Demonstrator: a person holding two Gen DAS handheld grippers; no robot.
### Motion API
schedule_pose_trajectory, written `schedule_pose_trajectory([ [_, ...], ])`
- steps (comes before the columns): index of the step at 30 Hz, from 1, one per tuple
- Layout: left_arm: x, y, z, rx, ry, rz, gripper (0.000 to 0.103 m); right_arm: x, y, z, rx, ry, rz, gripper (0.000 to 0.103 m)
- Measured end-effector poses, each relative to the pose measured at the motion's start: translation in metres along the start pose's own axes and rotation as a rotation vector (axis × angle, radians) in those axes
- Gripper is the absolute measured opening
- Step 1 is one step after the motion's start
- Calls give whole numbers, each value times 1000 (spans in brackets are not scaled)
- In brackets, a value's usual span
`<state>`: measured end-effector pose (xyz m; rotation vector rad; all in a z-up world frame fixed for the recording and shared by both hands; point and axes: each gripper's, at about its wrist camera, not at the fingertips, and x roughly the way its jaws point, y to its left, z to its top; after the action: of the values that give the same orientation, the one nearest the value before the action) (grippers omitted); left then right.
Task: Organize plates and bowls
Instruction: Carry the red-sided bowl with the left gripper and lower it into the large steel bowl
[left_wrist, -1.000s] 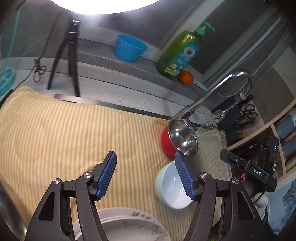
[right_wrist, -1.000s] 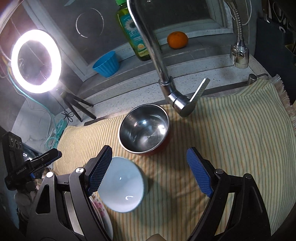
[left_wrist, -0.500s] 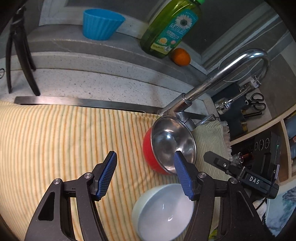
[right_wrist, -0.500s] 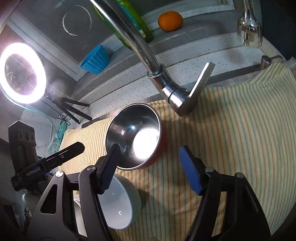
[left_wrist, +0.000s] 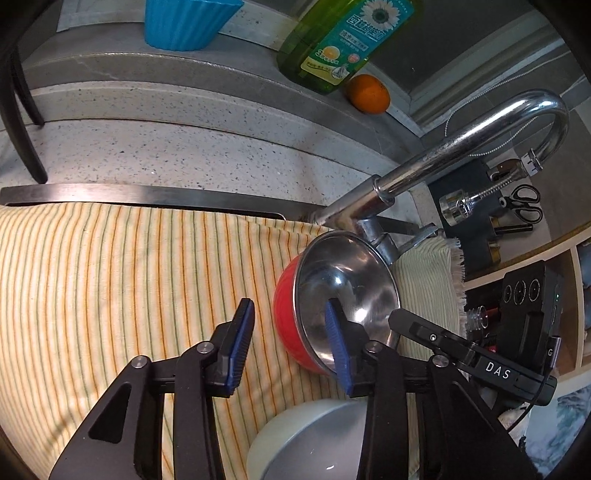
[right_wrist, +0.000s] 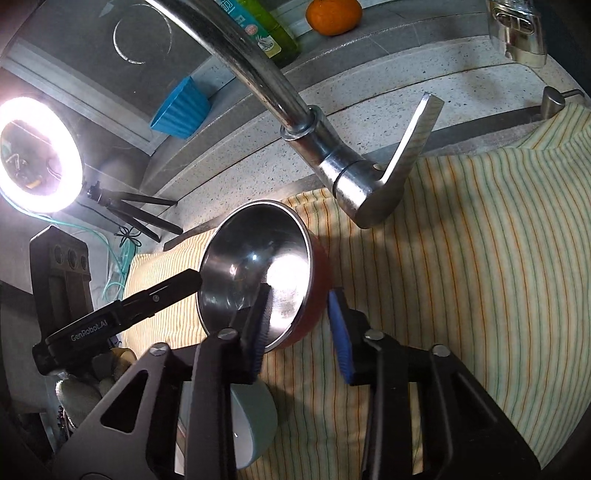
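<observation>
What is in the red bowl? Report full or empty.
Empty: the red bowl shows only bare, shiny steel and reflections inside, no food or water.

A striped cloth (left_wrist: 110, 295) covers the sink area. On it, ahead of the grippers, sits a red steel-lined bowl (left_wrist: 291, 314); a pale bowl (left_wrist: 306, 443) lies nearer, beneath them.

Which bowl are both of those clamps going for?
Start at the curved chrome tap over the striped cloth. Just below its base sits the red bowl with a shiny steel inside, both clamps closing over its rim. The neighbouring pale bowl is plain and unlined.
</observation>
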<state>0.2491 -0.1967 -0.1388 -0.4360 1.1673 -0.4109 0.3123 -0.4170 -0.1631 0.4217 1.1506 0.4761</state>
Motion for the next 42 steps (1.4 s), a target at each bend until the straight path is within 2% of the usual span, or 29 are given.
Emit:
schedule_pose_trajectory([
  [10,16,-1,2,3,41,-8,19,5,-3,4,-3,7,-11,15],
  [19,7,-4,2,29,17,13,19,5,5,4,-24,0,-31,15],
  [31,-38,6,-3,34,-66,20,19,-3,46,-1,-75,-23,6,15],
  [42,-94,29,-22,6,-160,29,19,-6,106,-24,-158,-23,59,15],
])
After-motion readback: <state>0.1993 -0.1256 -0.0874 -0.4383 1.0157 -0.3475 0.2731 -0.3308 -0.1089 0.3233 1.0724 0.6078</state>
